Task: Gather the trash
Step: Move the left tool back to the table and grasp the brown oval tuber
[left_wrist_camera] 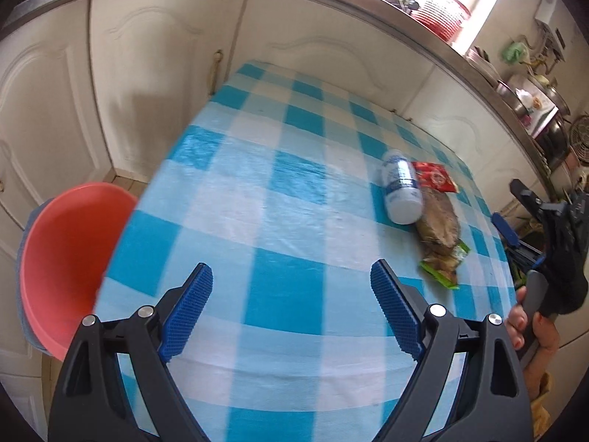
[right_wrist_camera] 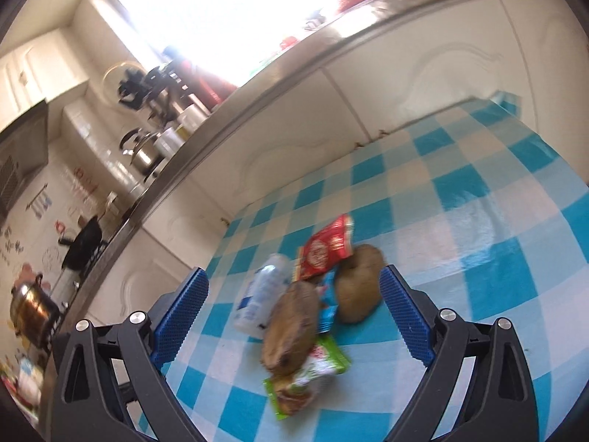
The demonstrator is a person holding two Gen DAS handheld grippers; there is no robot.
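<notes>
A desk (left_wrist_camera: 257, 191) covered in a blue and white checked cloth stands against pale kitchen cupboards (left_wrist_camera: 55, 103). The trash lies bunched near the desk's right edge: a white bottle (left_wrist_camera: 401, 191) on its side, a red wrapper (left_wrist_camera: 434, 176), a green packet (left_wrist_camera: 445, 269) and brown lumps (right_wrist_camera: 359, 287), perhaps husks; blur makes them hard to name. The left claw (left_wrist_camera: 291, 305) hangs released and empty over bare cloth. The right claw (right_wrist_camera: 294, 313) is also released and empty, its jaws framing the pile, likely lined up for a first grasp. A pink bowl (left_wrist_camera: 66, 258) sits below the desk's left edge, probably the collection spot. The wide cloth between offers clear room to move.
</notes>
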